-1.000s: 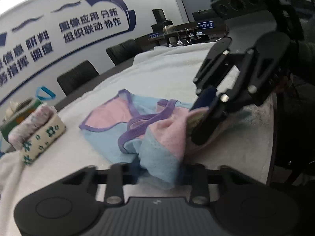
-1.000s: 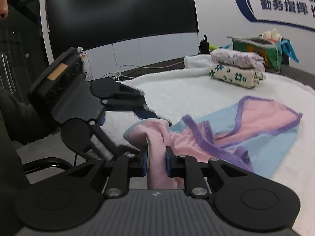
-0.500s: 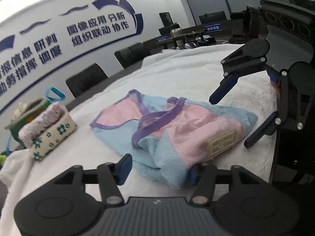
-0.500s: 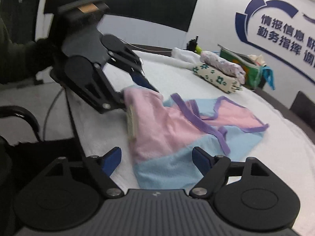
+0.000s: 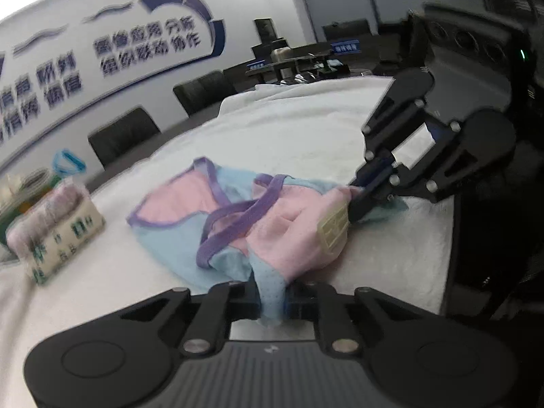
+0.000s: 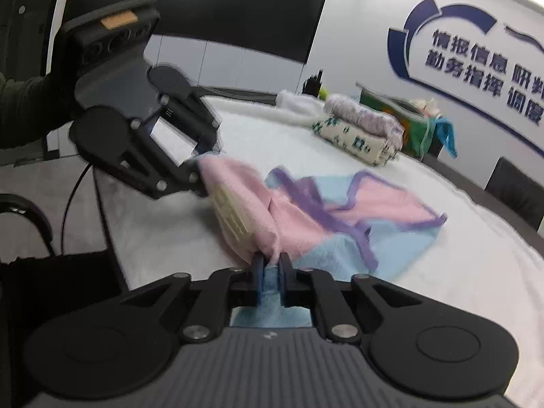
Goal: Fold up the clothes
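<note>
Both grippers clamped on garment (image 5: pixel 238 224) near counter (image 5: pixel 306 129) edge: left gripper (image 5: pixel 272 301) fingers pinch blue hem, right gripper (image 6: pixel 271 272) fingers pinch pink/blue corner; bare towel beyond, folded stack (image 6: pixel 357 125) far.

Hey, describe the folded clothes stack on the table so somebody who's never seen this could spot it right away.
Start at the white towel-covered table, then look to its far side under the blue wall lettering. The folded stack sits beside a green bag: cream fabric with dark flowers below, lilac print on top, unlike the loose pink-and-blue garment.
</note>
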### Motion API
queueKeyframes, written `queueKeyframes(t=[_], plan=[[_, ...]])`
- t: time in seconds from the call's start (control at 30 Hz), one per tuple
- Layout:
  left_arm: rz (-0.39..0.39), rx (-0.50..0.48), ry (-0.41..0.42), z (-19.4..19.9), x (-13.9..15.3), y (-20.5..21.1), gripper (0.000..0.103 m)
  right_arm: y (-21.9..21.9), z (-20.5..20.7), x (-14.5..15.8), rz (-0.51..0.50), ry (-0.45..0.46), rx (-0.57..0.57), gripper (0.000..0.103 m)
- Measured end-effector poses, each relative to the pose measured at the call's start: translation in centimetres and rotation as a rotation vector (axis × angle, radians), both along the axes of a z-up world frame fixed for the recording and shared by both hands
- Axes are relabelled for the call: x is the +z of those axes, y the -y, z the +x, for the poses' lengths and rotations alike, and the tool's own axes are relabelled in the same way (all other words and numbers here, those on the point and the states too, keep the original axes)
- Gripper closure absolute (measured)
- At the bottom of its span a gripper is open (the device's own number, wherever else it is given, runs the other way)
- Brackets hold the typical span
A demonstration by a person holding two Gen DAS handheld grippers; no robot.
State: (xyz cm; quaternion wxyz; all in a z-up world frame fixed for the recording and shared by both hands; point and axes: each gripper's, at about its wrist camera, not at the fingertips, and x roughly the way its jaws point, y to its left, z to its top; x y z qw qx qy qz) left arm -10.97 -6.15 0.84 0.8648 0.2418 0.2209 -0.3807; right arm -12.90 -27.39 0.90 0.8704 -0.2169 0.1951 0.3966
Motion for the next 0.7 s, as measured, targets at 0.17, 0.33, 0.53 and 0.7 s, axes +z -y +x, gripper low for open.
queueKeyframes(t=[0.17, 0.33, 0.53, 0.7], plan=[[-0.089, -0.039, -0.133, -1.5, 1.0, -2.1, 0.097, 0.0, -1.0, 1.4, 0.029, -0.140, 0.120, 0.099], [-0.200, -0.049, -0.298, -1.2, 2.1, -3.7, 0.097, 1.5, -1.5, 3.8, 0.125, -0.289, 0.236, 0.099], [-0.300, 0.075, -0.399, 2.4, 2.0, -4.2, 0.097, 2.1, 0.8, 3.5, 0.129, -0.265, 0.092, 0.028], [-0.322, 0.103, -0.434, 3.5, 1.8, -4.4, 0.097, -0.9, -2.4, 3.6, 0.045, -0.049, 0.099, 0.018]])
